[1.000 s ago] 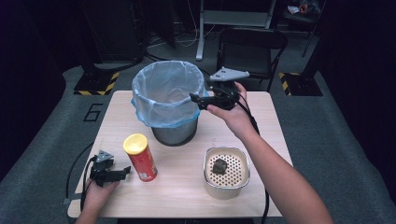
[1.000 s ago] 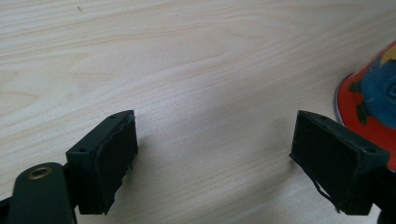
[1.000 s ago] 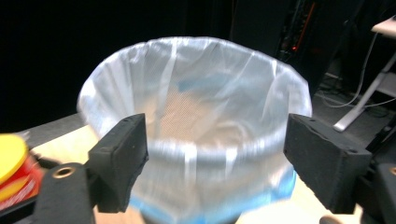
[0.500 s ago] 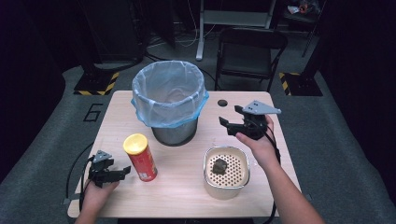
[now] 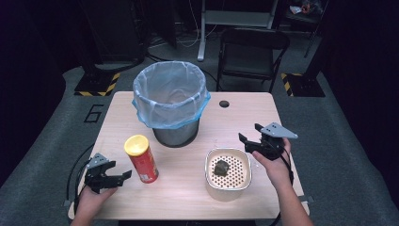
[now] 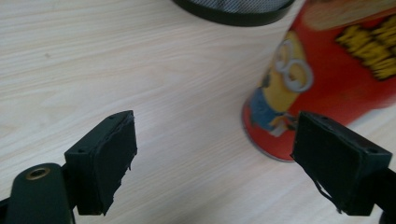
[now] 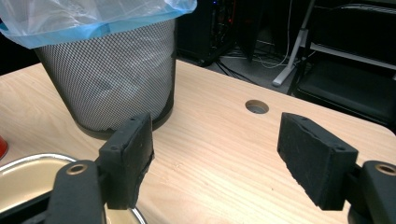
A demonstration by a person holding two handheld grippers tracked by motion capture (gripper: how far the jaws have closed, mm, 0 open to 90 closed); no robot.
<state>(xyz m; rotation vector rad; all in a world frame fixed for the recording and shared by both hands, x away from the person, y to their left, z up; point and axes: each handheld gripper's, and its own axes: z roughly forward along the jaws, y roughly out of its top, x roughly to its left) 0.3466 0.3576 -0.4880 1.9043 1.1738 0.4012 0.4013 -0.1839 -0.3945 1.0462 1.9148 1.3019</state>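
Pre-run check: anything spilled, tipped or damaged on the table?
Nothing spilled or tipped. The chip can and lined bin stand upright. One oddity: a dark crumpled lump sits in the perforated tray. The left gripper's pads look frayed.

Support surface: a light wooden table (image 5: pixel 235 117) with a round cable hole (image 5: pixel 224 103) toward its far edge. Standing on it: a mesh waste bin (image 5: pixel 171 106) lined with a pale blue bag, taken as reference. A red crisp can (image 5: pixel 141 159) with a yellow lid stands upright near the bin's front left. A cream perforated container (image 5: pixel 228 174) sits to the bin's front right.
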